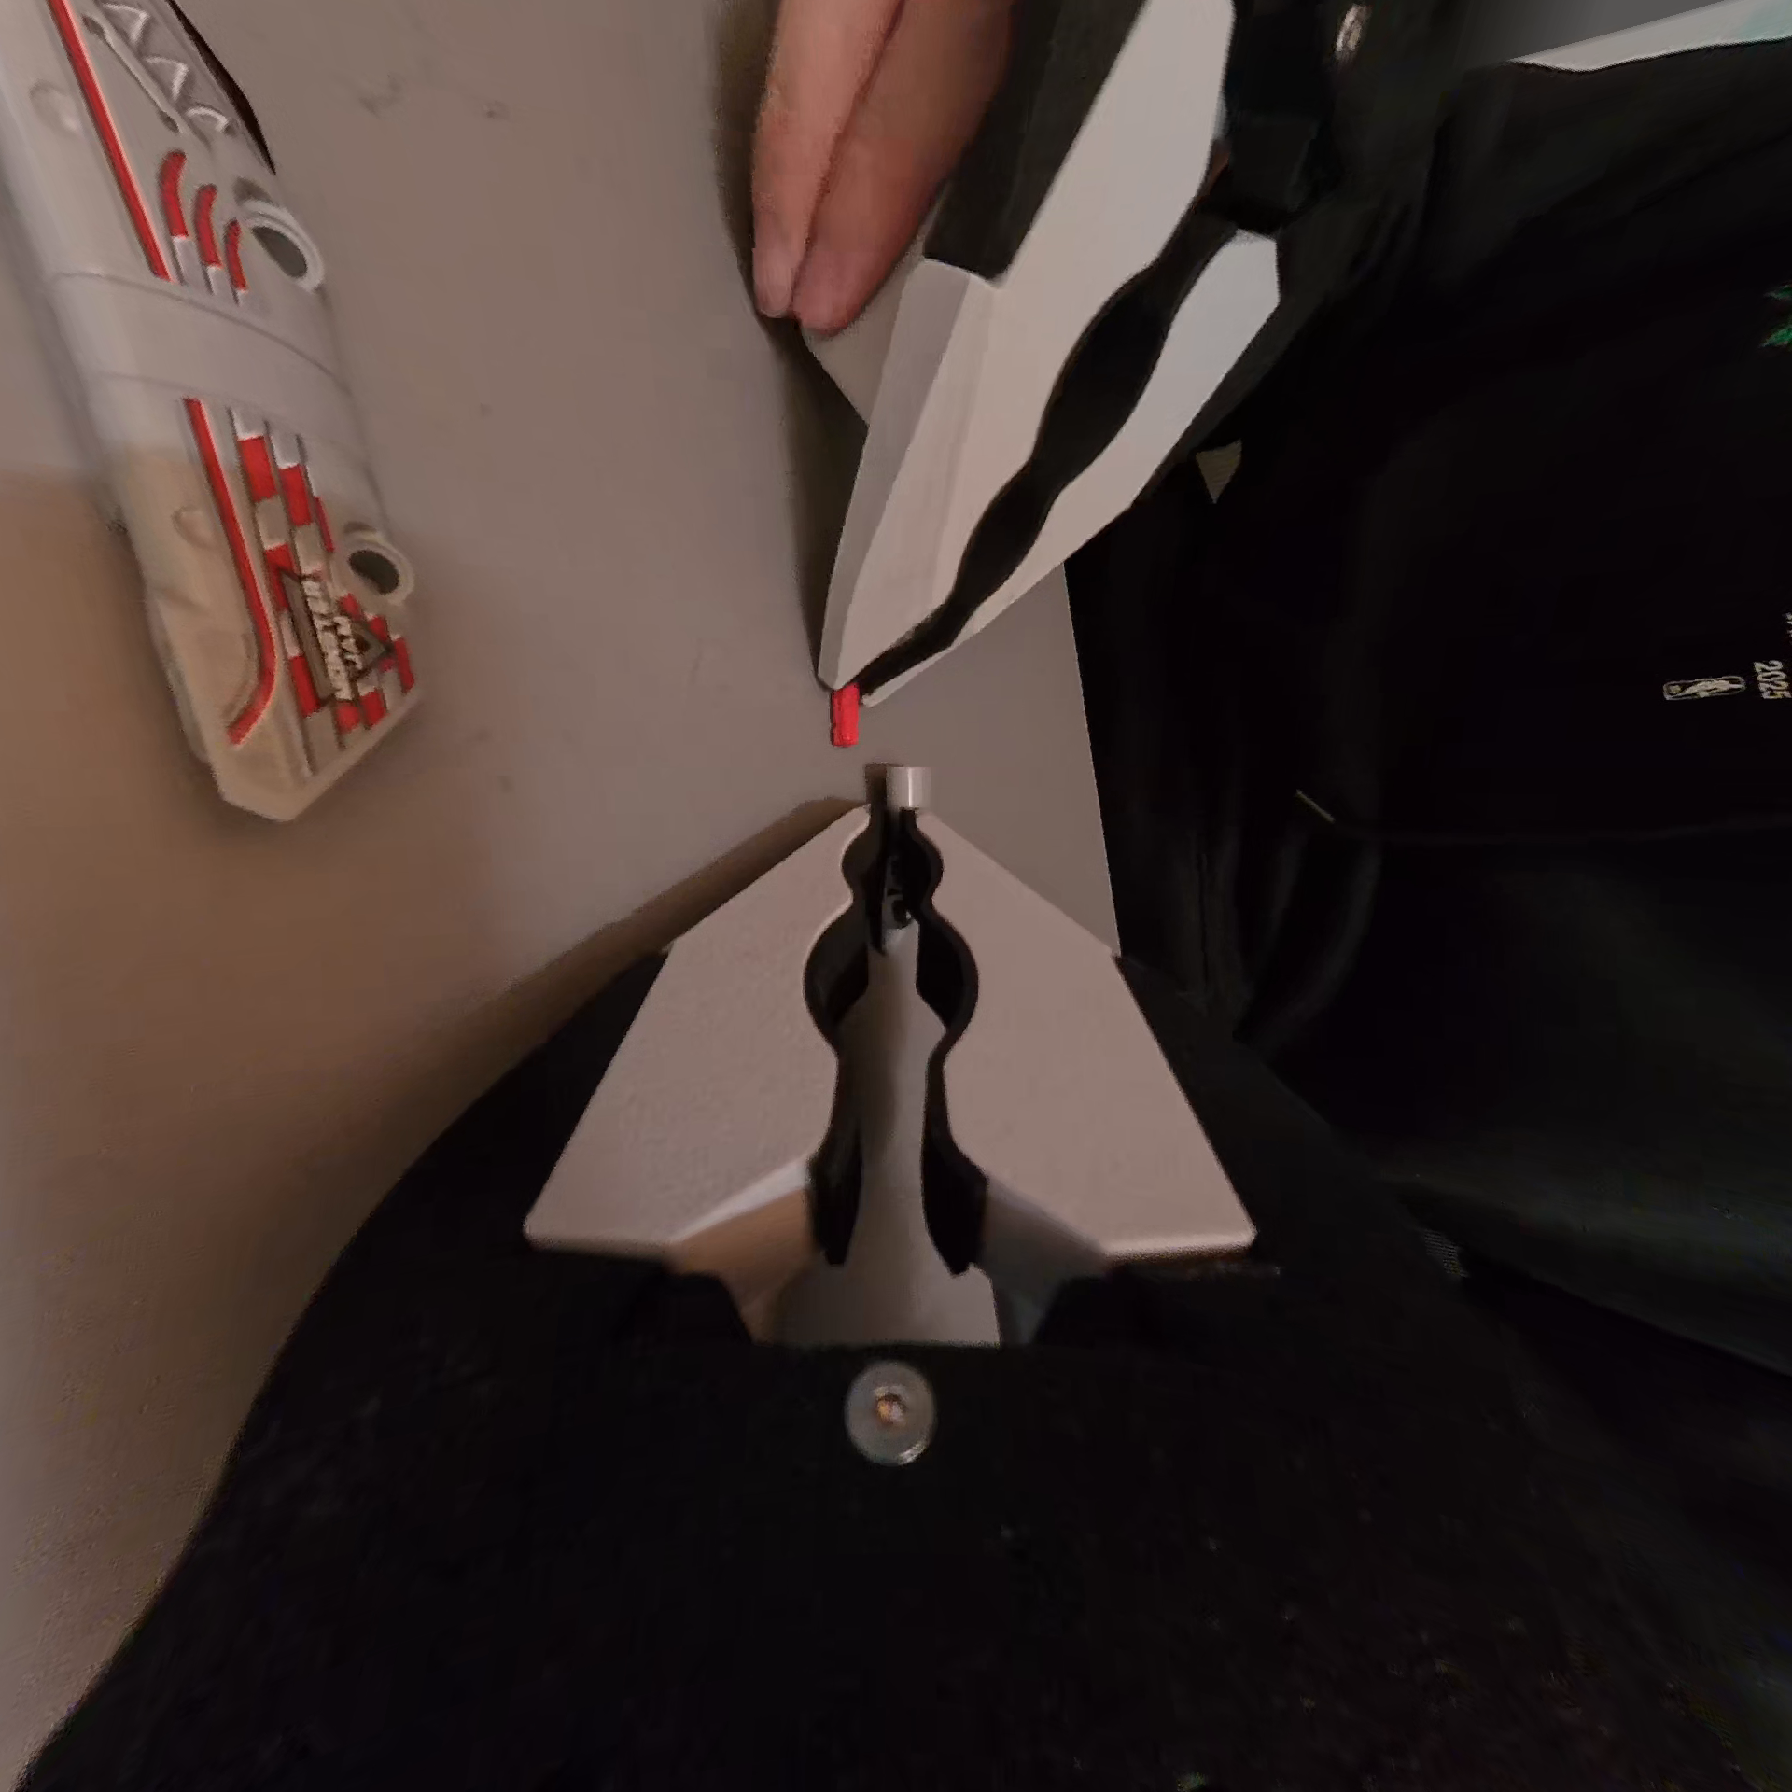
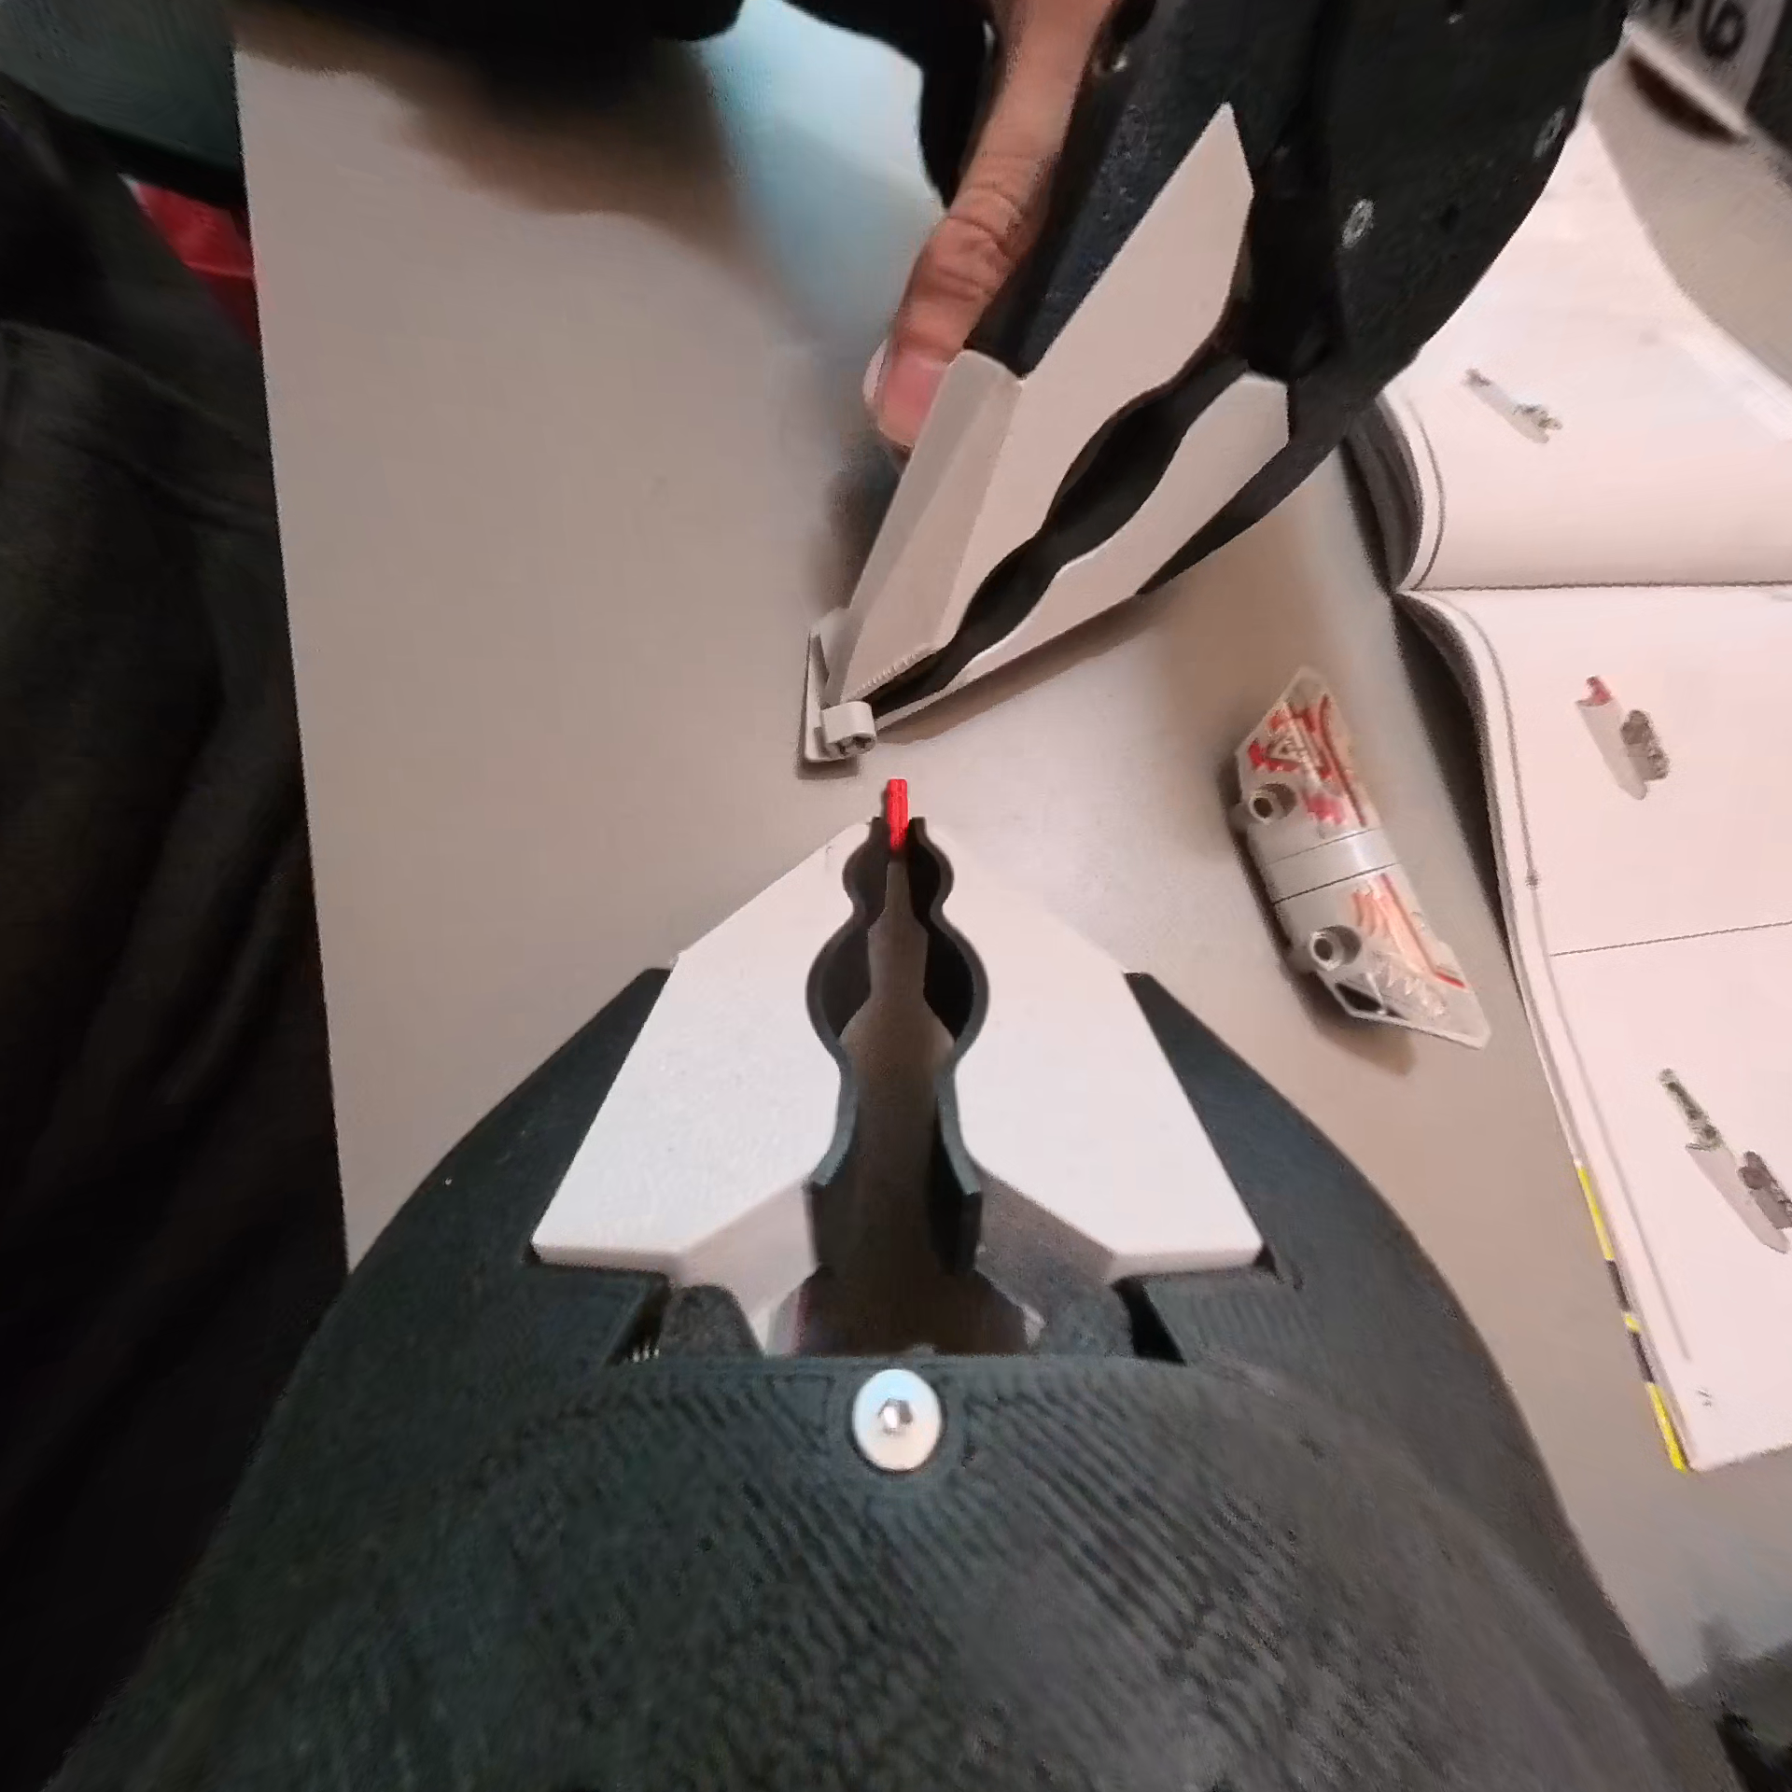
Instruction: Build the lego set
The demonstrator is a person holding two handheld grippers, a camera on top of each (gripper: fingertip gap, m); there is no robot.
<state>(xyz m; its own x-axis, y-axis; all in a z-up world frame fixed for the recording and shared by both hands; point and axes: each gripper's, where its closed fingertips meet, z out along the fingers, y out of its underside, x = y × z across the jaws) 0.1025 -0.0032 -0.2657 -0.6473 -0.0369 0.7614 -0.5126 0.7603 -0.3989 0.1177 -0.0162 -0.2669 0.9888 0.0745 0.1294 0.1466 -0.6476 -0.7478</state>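
My left gripper (image 1: 897,810) is shut on a small grey lego piece (image 1: 908,785), which also shows in the right wrist view (image 2: 842,729) as a grey connector on a flat grey part. My right gripper (image 2: 897,832) is shut on a small red pin (image 2: 896,813), which also shows in the left wrist view (image 1: 845,716). The two gripper tips face each other above the grey table (image 2: 543,543), with the red pin a short gap from the grey piece, not touching.
A grey lego panel assembly with red and white markings (image 2: 1343,853) lies on the table; it also shows in the left wrist view (image 1: 242,446). An open instruction booklet (image 2: 1668,873) lies at the right. A person's fingers (image 1: 824,175) hold the right gripper. Dark clothing (image 1: 1503,679) lies beyond the table edge. Less than 4 cm separates the two grippers' tips.
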